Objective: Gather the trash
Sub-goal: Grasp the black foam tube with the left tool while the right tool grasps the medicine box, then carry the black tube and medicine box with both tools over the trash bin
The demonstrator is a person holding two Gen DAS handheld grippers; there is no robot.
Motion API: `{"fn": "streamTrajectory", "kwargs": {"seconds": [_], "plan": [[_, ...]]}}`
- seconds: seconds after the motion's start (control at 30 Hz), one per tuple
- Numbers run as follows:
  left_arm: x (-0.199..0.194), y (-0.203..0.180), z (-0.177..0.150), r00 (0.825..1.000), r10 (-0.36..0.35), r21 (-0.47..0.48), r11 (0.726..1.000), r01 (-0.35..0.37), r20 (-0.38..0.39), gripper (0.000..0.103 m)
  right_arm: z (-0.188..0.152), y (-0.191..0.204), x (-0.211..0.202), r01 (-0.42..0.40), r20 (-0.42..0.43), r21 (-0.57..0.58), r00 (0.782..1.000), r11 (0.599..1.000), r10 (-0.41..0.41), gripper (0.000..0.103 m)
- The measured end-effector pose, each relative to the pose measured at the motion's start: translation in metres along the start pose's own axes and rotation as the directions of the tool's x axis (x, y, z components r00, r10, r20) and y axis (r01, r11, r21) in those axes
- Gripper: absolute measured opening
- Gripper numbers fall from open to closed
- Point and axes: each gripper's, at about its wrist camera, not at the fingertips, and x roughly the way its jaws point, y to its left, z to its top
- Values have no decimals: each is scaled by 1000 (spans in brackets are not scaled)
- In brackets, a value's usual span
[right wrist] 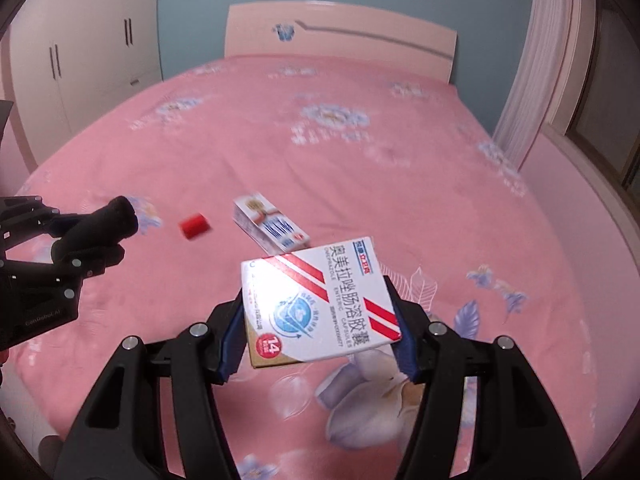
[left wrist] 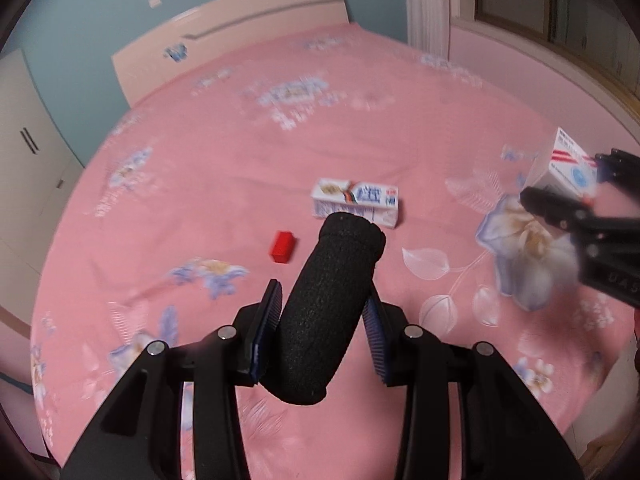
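My left gripper (left wrist: 322,312) is shut on a black foam tube (left wrist: 328,304) and holds it above the pink bed; it also shows in the right wrist view (right wrist: 96,232). My right gripper (right wrist: 320,320) is shut on a white medicine box with red stripes (right wrist: 320,304), held above the bed; the box also shows at the right edge of the left wrist view (left wrist: 566,168). A white and blue carton (left wrist: 356,202) lies on the sheet beyond the tube, also in the right wrist view (right wrist: 272,226). A small red block (left wrist: 283,246) lies to its left, also in the right wrist view (right wrist: 194,226).
The pink floral bedsheet (right wrist: 360,160) covers a wide bed with a pink headboard (right wrist: 340,36) at the far end. White wardrobes (right wrist: 80,60) stand to the left. A curtain (right wrist: 536,80) and a window ledge (right wrist: 580,168) run along the right.
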Motion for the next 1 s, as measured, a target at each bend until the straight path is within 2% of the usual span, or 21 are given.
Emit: {"fn": "streamTrajectory", "kwargs": {"seconds": [0.2,0.43,0.7,1.0], "plan": [[-76,13,-7,996,45,-20,999,-44,80,43,11,25,-81,2,86,-28,996,1000,1,60],[-169,17,-24,977,104,-34,994,-100,185,43,12,54,-168,5,182,-72,983,997,8,60],[-239,11,-54,959,143,-46,990,-136,244,43,-3,79,-245,16,251,-114,968,993,13,60],[-288,2,-94,943,175,-44,985,-169,282,43,-28,105,-312,32,305,-158,952,987,18,60]]}}
